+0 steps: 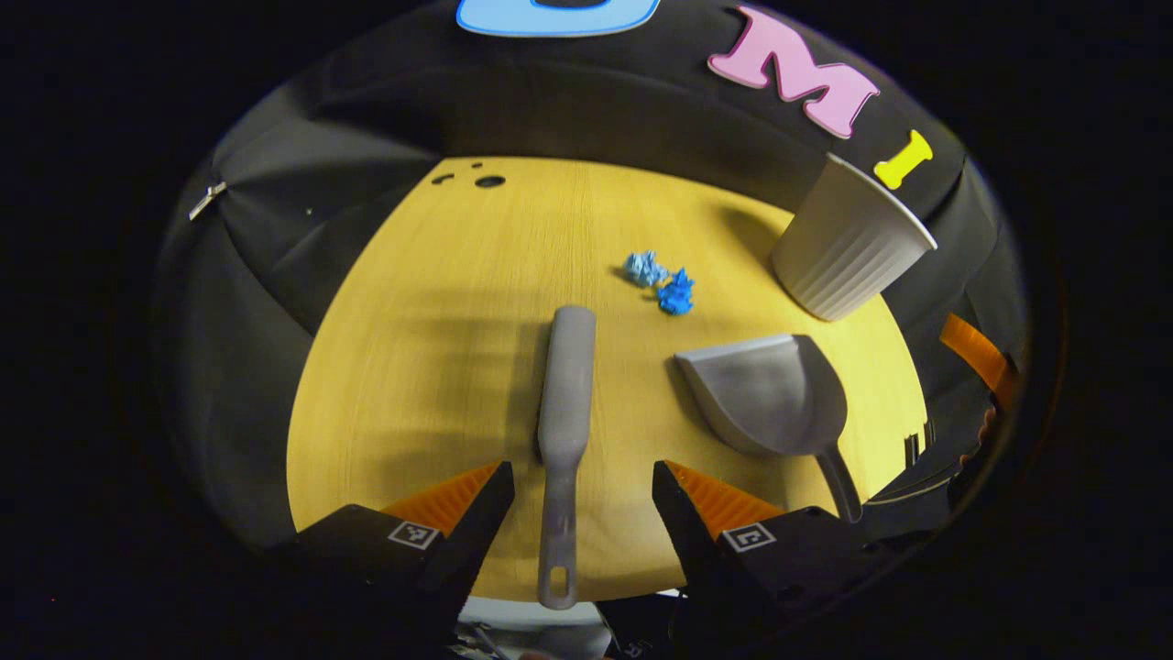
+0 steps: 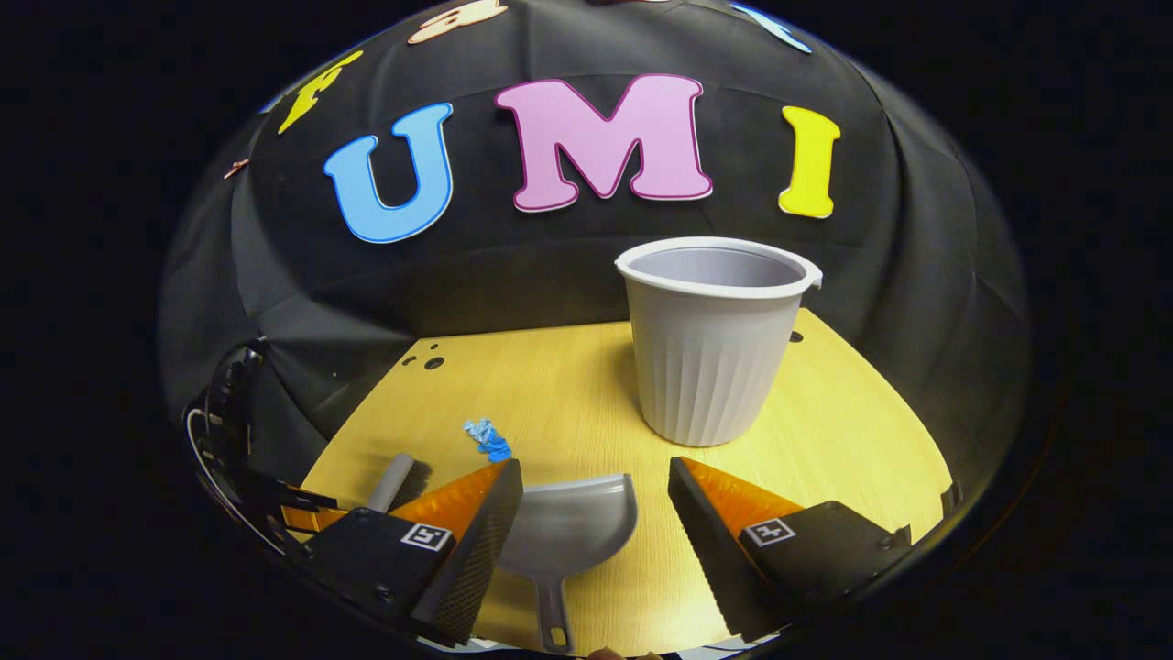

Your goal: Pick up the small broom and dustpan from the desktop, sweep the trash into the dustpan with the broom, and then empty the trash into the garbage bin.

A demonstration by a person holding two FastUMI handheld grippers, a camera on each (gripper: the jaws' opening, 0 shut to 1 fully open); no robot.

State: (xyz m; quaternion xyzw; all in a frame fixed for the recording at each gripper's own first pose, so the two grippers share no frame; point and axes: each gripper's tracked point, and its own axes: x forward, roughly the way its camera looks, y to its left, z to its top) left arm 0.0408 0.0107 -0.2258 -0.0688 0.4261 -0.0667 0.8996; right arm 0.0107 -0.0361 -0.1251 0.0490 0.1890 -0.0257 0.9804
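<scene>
A grey small broom (image 1: 565,403) lies on the wooden desktop (image 1: 440,348), its handle running back between the fingers of my open left gripper (image 1: 583,486), which hangs just above it. To its right lies the grey dustpan (image 1: 770,390), mouth toward the blue crumpled trash (image 1: 662,282). In the right gripper view the dustpan (image 2: 570,527) sits between the spread fingers of my open right gripper (image 2: 594,500), its handle pointing back at the camera. The trash (image 2: 487,438) lies left of it, and the broom's end (image 2: 392,481) shows beyond the left finger.
A grey ribbed garbage bin (image 2: 715,344) stands upright at the back right of the desktop (image 2: 852,431); it is also in the left gripper view as the bin (image 1: 848,243). The other gripper (image 1: 971,403) shows at the right edge there. Small holes (image 1: 488,181) mark the far corner.
</scene>
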